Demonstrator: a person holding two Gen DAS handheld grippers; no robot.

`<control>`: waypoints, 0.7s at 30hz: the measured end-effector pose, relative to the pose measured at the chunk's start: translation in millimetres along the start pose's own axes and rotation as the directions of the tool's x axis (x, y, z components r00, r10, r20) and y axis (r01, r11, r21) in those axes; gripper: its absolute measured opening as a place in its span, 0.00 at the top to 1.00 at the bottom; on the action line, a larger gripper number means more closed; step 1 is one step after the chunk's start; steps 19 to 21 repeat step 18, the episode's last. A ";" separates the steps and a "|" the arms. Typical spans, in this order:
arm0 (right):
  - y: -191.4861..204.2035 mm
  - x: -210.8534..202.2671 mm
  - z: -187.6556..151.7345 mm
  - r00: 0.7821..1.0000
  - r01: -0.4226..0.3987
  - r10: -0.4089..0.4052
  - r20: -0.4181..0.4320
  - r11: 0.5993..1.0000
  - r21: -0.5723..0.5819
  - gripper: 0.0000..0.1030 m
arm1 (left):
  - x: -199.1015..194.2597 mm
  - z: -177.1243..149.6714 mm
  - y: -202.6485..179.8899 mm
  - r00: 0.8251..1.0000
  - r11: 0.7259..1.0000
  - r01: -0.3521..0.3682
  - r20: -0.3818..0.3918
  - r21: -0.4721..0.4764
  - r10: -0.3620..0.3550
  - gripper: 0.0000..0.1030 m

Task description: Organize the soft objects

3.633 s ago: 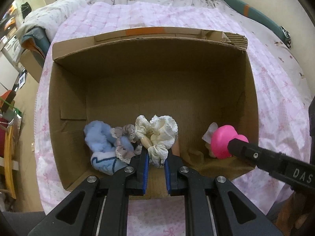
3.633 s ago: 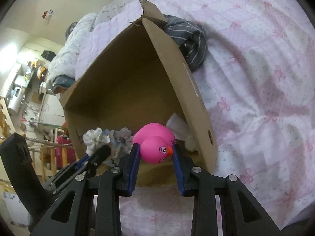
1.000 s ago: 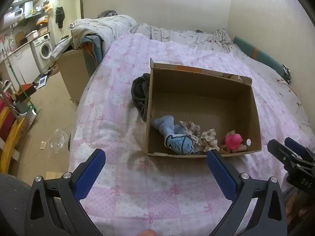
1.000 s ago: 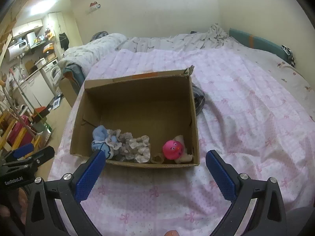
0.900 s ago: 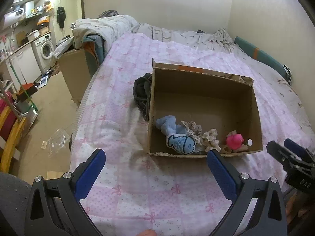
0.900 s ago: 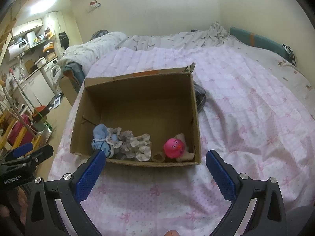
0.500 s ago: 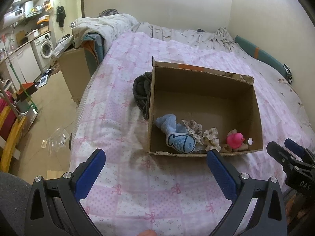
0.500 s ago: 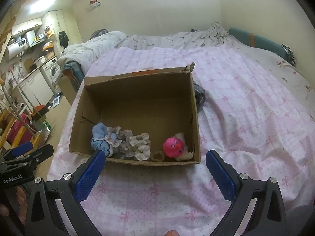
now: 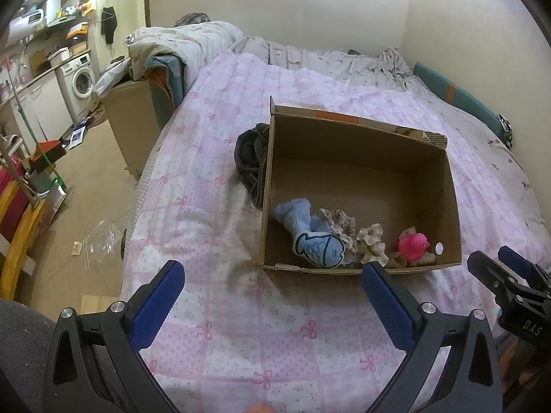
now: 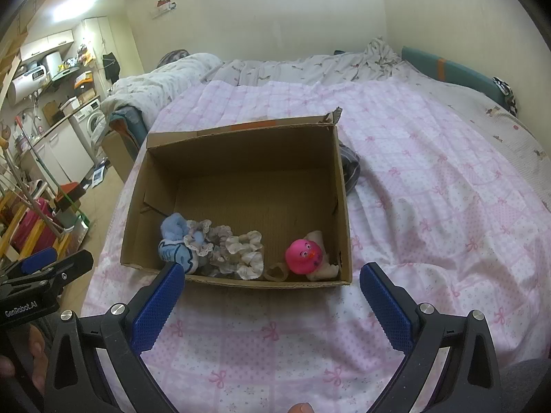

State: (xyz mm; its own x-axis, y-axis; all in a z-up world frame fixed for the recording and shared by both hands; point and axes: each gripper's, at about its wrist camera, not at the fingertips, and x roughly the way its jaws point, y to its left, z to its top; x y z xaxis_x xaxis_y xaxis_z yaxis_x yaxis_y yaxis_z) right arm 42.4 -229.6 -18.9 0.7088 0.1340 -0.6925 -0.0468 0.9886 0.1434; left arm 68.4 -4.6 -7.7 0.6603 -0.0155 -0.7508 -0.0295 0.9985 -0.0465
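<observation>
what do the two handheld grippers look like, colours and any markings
Both the left gripper and right gripper have black plastic frames with triangular cut-outs and silver screws. Each finger carries a blue textured pad. White lettering on the left gripper's side reads "GenRobot.AI"; the right shows "DAS".

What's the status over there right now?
Left gripper open, right gripper open, both empty. Pink rubber duck, blue fish plush, frilly scrunchies inside brown cardboard box. Nothing blocking.

Open cardboard box [image 10: 341,206] on pink quilt; all items along its near wall; blue fish plush [image 10: 175,246] at left corner; frilly scrunchies [image 10: 237,251] mid, touching it; pink rubber duck [image 10: 304,255] upright nr right corner, on cream cloth [image 10: 323,268].
</observation>
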 end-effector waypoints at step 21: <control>-0.5 0.7 0.0 1.000 -0.008 0.008 0.004 1.000 0.009 0.00 | 3.2 -1.0 2.6 1.000 1.000 0.003 -0.023 -0.006 -0.003 0.00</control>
